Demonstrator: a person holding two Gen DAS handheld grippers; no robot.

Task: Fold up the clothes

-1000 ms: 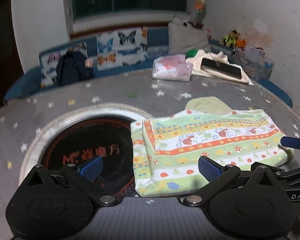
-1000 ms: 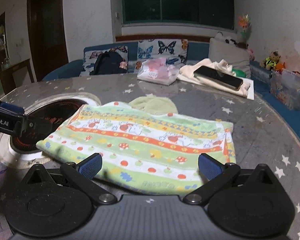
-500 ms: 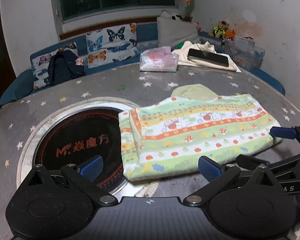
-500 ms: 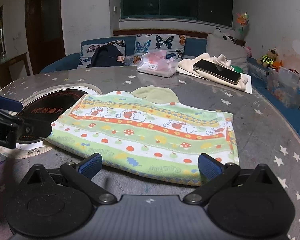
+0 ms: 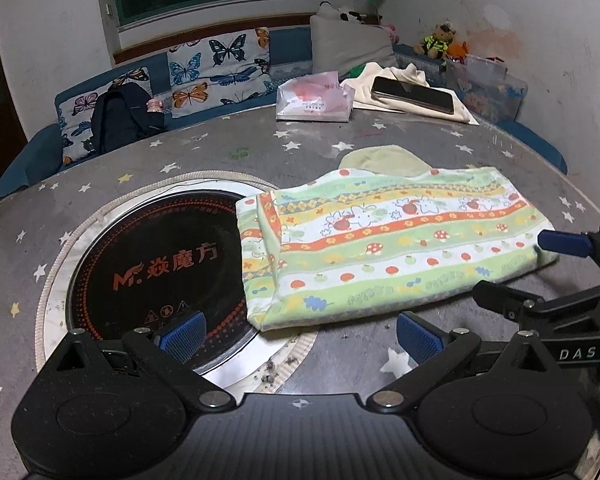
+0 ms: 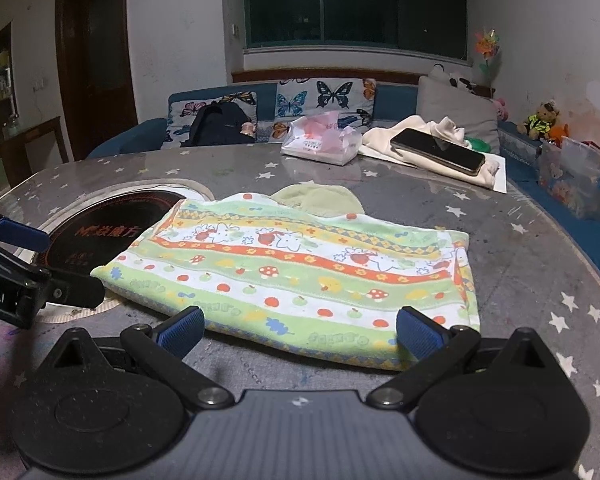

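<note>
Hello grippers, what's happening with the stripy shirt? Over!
Left gripper open, empty. Right gripper open, empty. Striped green-and-orange printed garment folded flat on grey star-patterned table, one end over black round cooktop. Nothing blocking.

The folded cloth (image 5: pixel 396 248) lies on the bench (image 5: pixel 220 152), its left edge over the cooktop (image 5: pixel 156 272); a phone (image 5: pixel 412 96) sits behind it.

Left gripper (image 5: pixel 300 334): matte black body with a ribbed central plate bearing a small crosshair mark. Two rounded housings flank it, each with a shallow circular recess. Black linkage arms pivot on silver screws and end in blue ridged pads (image 5: pixel 182 332). Right gripper (image 6: pixel 300 330): identical build, surface lightly speckled with dust. White lettering "DAS" shows on its side in the left wrist view; the left unit's side reads "ot.AI".
</note>
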